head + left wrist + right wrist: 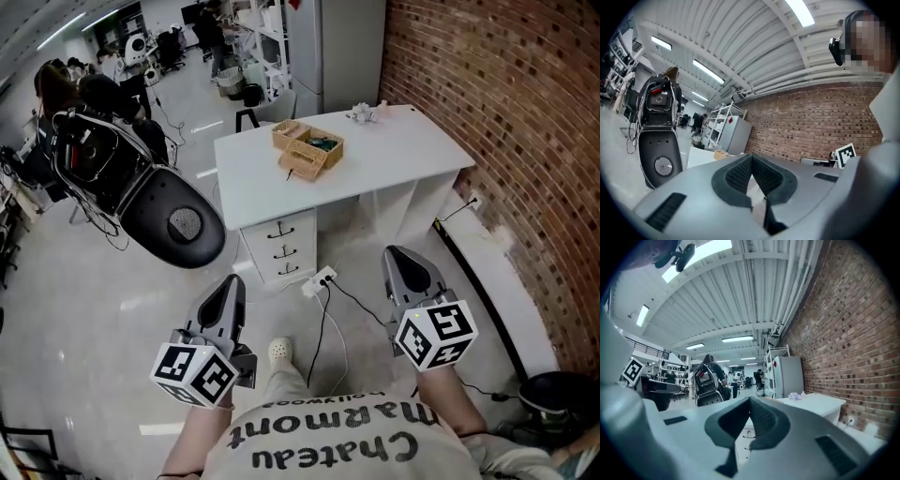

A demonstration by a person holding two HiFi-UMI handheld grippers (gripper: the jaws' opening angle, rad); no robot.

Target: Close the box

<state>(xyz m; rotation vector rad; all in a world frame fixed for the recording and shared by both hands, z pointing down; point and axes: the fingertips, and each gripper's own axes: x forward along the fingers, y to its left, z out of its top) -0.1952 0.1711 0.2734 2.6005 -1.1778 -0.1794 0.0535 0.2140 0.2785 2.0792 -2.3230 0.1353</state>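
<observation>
A light-brown box (pixel 307 148) stands open on the white desk (pixel 403 150) across the room, with something green inside it. It shows small in the left gripper view (pixel 721 154), beyond the jaws. My left gripper (pixel 234 284) and right gripper (pixel 398 255) are held low above the floor, well short of the desk and pointing toward it. The left gripper's (pixel 751 161) jaws meet at their tips, shut on nothing. So do those of the right gripper (pixel 751 403), which looks past the desk (pixel 813 402).
A black office chair (pixel 173 220) stands left of the desk. Drawers (pixel 279 248) sit under it, with a power strip and cables (pixel 321 278) on the floor. A brick wall (pixel 506 103) runs on the right, crumpled paper (pixel 361 114) lies at the desk's back, and people work far behind.
</observation>
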